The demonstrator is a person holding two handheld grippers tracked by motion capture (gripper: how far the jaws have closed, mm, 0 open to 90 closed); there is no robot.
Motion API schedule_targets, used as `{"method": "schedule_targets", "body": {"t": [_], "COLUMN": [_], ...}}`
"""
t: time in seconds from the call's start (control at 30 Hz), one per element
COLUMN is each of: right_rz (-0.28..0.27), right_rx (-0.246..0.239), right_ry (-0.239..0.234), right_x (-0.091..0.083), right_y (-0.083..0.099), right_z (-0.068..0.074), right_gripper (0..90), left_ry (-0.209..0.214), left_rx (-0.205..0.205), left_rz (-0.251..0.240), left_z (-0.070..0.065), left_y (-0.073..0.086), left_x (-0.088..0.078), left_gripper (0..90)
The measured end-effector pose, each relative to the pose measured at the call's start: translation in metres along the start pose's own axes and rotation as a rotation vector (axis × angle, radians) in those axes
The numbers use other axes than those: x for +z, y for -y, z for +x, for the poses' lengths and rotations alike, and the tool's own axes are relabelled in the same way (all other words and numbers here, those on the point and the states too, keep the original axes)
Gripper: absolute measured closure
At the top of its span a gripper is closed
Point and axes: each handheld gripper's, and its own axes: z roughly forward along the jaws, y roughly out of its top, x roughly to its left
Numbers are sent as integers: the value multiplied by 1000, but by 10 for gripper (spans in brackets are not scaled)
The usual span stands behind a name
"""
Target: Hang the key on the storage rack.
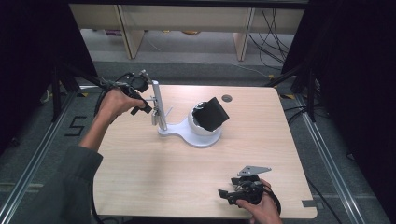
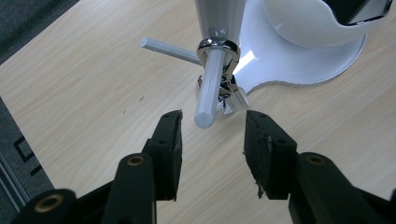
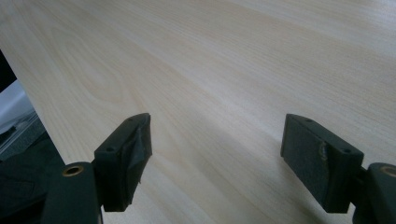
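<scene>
The wooden table [image 1: 154, 163] carries a white stand [image 1: 198, 133] near its middle: a flat base with a round bowl-like cup that holds a black block [image 1: 212, 113] tilted against its rim. At the left end of the base a white post [image 1: 158, 109] rises upright, and a chrome clamp [image 2: 218, 49] sits on it with 2 thin white rods through it. In the left gripper view 1 rod [image 2: 208, 91] points toward the camera and the other [image 2: 170, 48] runs off to the side.

The left gripper [image 2: 212, 133] is at the post, on its left side in the high view. Its jaws are spread apart, with the tip of the nearer rod just ahead of the gap between them; the pads do not touch it.

The right gripper [image 3: 215, 144] lies low over the bare wood at the table's near right corner, well apart from the stand. Its jaws stand wide with nothing between them.
</scene>
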Motion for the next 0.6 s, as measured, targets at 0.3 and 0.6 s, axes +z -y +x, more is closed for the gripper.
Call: {"method": "schedule_targets", "body": {"t": [0.3, 0.6], "right_rz": [-5, -15], "right_rx": [20, 29], "right_ry": [-4, -15], "right_x": [-1, 0], "right_y": [0, 0], "right_z": [1, 1], "right_gripper": [255, 255], "left_ry": [19, 51], "left_rx": [-15, -37], "left_rz": [-17, -45], "left_z": [-4, -12], "left_y": [11, 36], "left_x": [-6, -10], "left_gripper": [465, 360]}}
